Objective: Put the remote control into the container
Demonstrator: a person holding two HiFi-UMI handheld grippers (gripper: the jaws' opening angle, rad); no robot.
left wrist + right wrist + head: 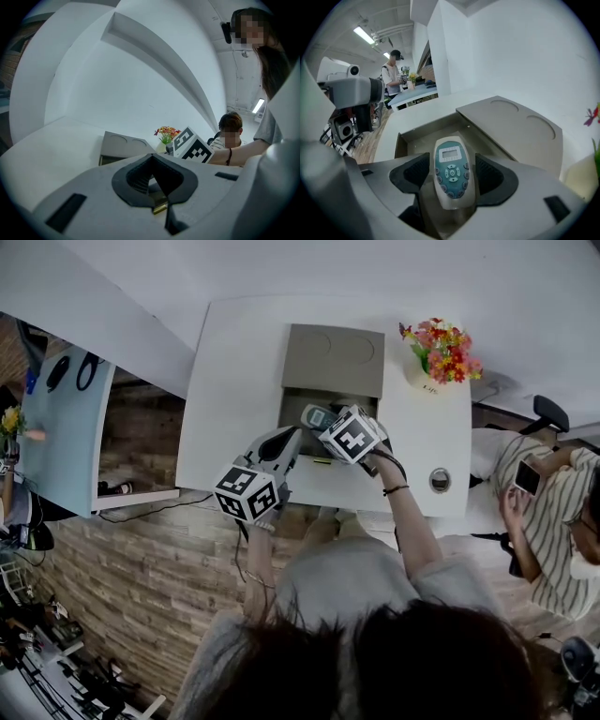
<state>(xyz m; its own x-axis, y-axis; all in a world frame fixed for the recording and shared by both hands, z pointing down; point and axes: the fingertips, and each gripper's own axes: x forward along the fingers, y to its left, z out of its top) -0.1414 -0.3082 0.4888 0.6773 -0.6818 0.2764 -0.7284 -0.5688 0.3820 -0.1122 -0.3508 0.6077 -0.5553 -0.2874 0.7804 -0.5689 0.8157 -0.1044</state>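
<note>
**Remote poised over the open container, not yet released**

Nearest the person, at the near edge of the white tabletop (234, 381), the left tool (291, 439) rests with its dark pads pressed together and nothing between them. It points toward the container's near wall but is apart from it. It is probably parked there to leave the opening clear for the other hand.

Just beyond it, the right tool (451, 180) has its jaws part-way apart and clamped on the remote control (449, 164). They grip its two long sides near the button end. The remote lies face up, with its small screen pointing away from the person. Holding it lengthwise this way lines it up with the cavity, so it should go in flat.

The remote's far end reaches over the open grey container (412, 136), which sits at the middle of the tabletop. Whether any part of the remote touches the container floor cannot be told. The lid (333, 357), marked with two round recesses, is swung back toward the far edge, leaving the cavity fully exposed.

Farthest off, a pot of flowers (441, 348) stands by the far right corner, well clear of the work.

The task looks close to done: what remains is lowering the remote and letting go.
</note>
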